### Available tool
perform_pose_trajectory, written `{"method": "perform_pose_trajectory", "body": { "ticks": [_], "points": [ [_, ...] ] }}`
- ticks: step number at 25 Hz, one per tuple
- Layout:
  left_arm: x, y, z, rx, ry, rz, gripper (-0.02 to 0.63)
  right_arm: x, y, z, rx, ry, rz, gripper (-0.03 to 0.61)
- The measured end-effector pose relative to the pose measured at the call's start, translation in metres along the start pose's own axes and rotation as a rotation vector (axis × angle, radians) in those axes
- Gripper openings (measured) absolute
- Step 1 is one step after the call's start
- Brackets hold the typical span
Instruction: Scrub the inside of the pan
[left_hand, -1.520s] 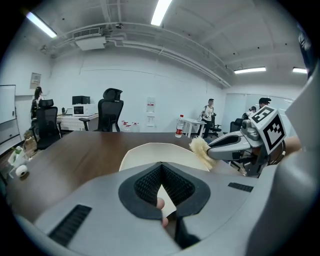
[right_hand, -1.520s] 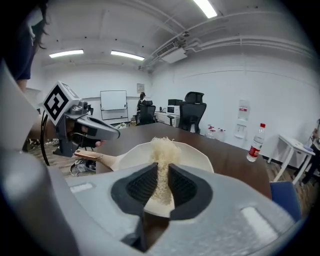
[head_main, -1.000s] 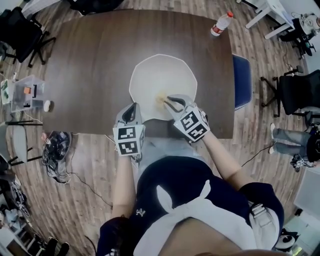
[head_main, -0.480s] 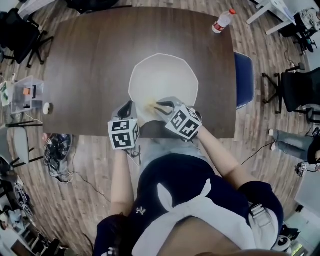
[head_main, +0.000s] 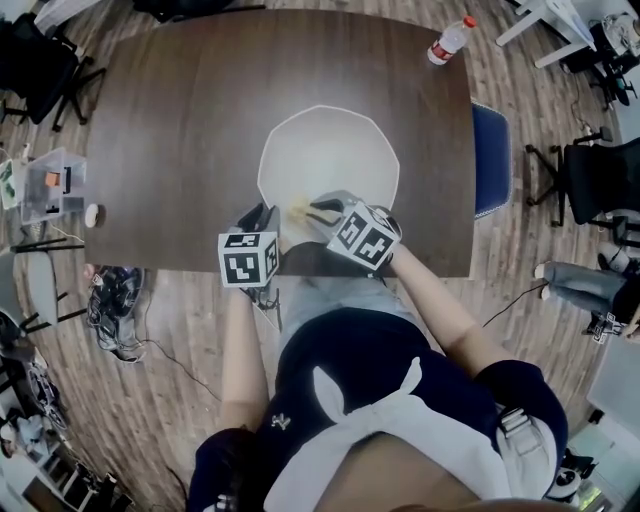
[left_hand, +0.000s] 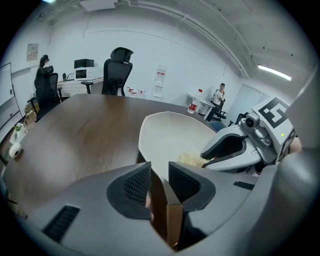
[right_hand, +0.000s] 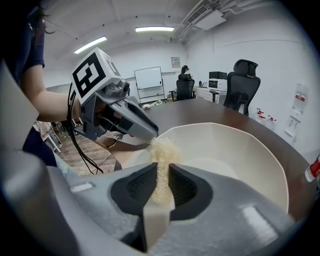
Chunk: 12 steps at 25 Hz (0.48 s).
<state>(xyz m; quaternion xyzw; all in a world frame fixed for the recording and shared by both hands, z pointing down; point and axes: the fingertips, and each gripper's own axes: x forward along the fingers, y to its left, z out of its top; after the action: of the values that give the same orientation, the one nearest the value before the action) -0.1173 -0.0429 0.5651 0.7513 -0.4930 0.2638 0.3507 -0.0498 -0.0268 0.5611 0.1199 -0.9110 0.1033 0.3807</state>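
**A:** Position of the pan (head_main: 328, 160)?

**B:** White, faceted. It sits on the dark table (head_main: 180, 130), towards the near edge and right in front of the person. A bottle (head_main: 446, 42) stands well apart at the far right corner.

**A:** Left gripper (left_hand: 159, 177)?

**B:** Jaws narrow, pads pressed on a flat brown handle (left_hand: 167, 210) that runs forward to the pan's near rim. I read it as the pan's own handle, held to steady the pan.

**A:** Right gripper (right_hand: 162, 182)?

**B:** Jaws also narrow, clamped on the pale stem of a scrubber (right_hand: 162, 150). The fibrous straw-coloured head sticks out past the fingertips. Both tools point down at a slant, and their tips are close together.

**A:** Where is the head?

**B:** Inside the pan, low on the near wall, just beside the left gripper's tip. It appears to touch the wall, but I cannot confirm contact from any view.

**A:** Progress?

**B:** The setup is done: pan braced, scrubber gripped and brought inside. My judgement is that the scrubbing is at an early stage or in mid-stroke at the near side. The inside looks evenly white, with no suds, smears or residue visible, so nothing marks which parts have been covered.

**A:** Remaining?

**B:** As far as can be told, the floor, the far wall and the side facets. The scrubber is nowhere near those now.
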Motion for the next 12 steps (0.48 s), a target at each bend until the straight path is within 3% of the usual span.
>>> {"method": "perform_pose_trajectory", "body": {
  "ticks": [12],
  "points": [
    [0.017, 0.005, -0.003, -0.033, 0.069, -0.028, 0.094, 0.013, 0.002, -0.013, 0.043, 0.076, 0.073, 0.066]
  ]
}}
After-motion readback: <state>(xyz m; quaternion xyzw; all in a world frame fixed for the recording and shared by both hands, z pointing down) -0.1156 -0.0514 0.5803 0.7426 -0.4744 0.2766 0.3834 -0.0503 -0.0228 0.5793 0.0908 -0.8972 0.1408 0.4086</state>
